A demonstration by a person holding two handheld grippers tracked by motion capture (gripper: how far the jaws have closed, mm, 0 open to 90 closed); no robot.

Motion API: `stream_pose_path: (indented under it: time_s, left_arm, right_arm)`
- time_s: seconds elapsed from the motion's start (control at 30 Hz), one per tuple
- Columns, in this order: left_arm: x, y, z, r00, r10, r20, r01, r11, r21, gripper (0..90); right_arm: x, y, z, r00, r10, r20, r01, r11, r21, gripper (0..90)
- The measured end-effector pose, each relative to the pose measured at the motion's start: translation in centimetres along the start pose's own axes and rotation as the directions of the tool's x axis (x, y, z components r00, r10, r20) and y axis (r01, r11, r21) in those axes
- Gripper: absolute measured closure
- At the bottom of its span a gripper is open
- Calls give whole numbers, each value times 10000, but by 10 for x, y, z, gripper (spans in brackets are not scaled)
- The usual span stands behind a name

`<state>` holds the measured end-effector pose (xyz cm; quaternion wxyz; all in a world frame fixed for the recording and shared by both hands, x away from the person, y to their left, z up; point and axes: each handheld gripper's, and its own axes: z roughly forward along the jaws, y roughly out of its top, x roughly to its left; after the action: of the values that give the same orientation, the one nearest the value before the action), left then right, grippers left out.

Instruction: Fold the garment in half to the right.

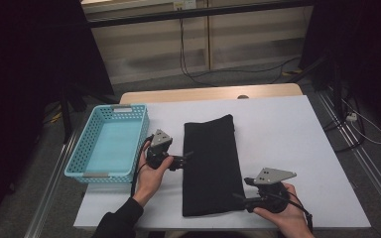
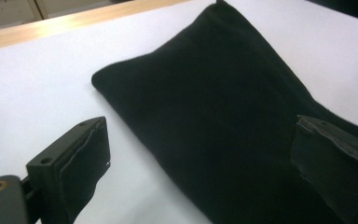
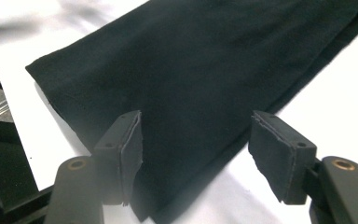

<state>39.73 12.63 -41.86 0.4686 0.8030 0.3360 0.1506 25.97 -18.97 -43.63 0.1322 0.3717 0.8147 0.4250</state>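
A long folded black cloth (image 1: pixel 211 163) lies flat along the middle of the white table top (image 1: pixel 287 144). My left gripper (image 1: pixel 187 157) sits at the cloth's left edge, open, its jaws wide apart over the fabric (image 2: pixel 223 116) and the bare table. My right gripper (image 1: pixel 242 189) is at the cloth's near right corner, open, with the cloth's edge (image 3: pixel 196 93) lying between its jaws and no pad pressing on it.
A light blue plastic basket (image 1: pixel 110 144) stands at the table's left side, beside my left hand. A wooden strip (image 1: pixel 208 92) borders the far edge. Cables run across the floor behind the table.
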Motion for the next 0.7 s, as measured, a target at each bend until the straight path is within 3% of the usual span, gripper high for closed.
stream_pose_path:
  time_s: [0.4, 0.7]
  left_arm:
    - [-7, -19, -30, 9999, -70, 123, 71, 9999, -79, 53]
    - [-15, -37, -51, 9996, -175, 204, 178, 9997, -145, 53]
  right_arm:
    - [2, 17, 13, 9968, -457, -655, 453, 9989, -68, 336]
    - [8, 18, 19, 9924, -610, -1067, 607, 9981, -68, 328]
